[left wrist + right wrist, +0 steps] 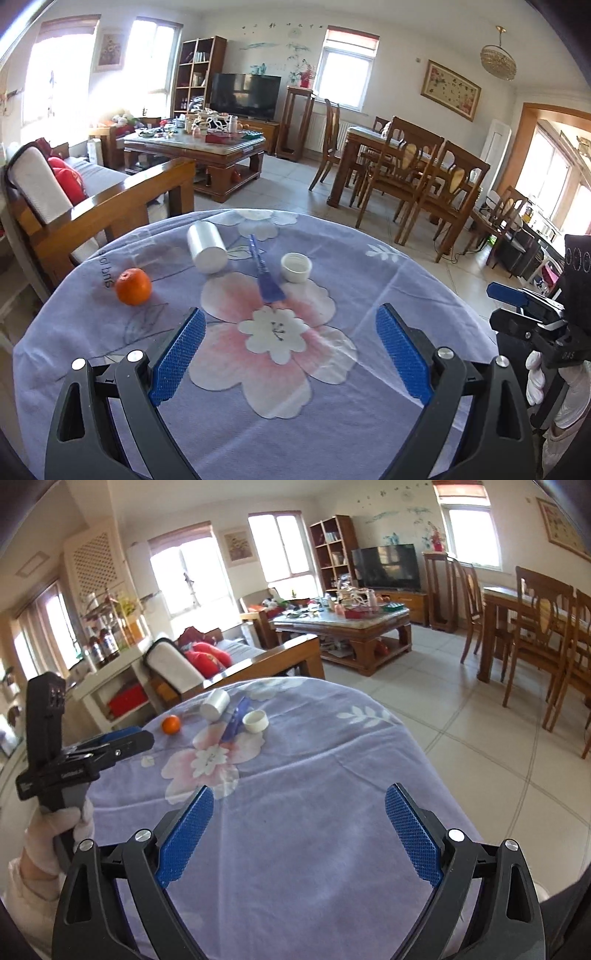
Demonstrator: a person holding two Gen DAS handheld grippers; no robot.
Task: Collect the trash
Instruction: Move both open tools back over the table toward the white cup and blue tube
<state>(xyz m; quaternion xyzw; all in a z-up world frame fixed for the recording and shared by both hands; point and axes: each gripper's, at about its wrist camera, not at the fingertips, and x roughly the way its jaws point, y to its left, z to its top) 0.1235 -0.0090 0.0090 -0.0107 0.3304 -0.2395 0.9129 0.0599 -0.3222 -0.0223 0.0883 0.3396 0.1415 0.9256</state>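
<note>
Both claws spread wide, holding nothing, hovering over the near side of the worktop (369,424). Left claw (290,350) faces the items head-on; right claw (299,830) sits further back and to the right.

Items in a cluster at the far edge:
- orange (133,286) at left, apart from the rest
- white bottle (207,247) on its side, long axis running away from the camera, base toward us
- blue spatula (264,271), blade near, handle pointing away
- white cap (296,267) just right of the spatula, open side up

Cloth has print near the orange, upside down, unreadable.
</note>
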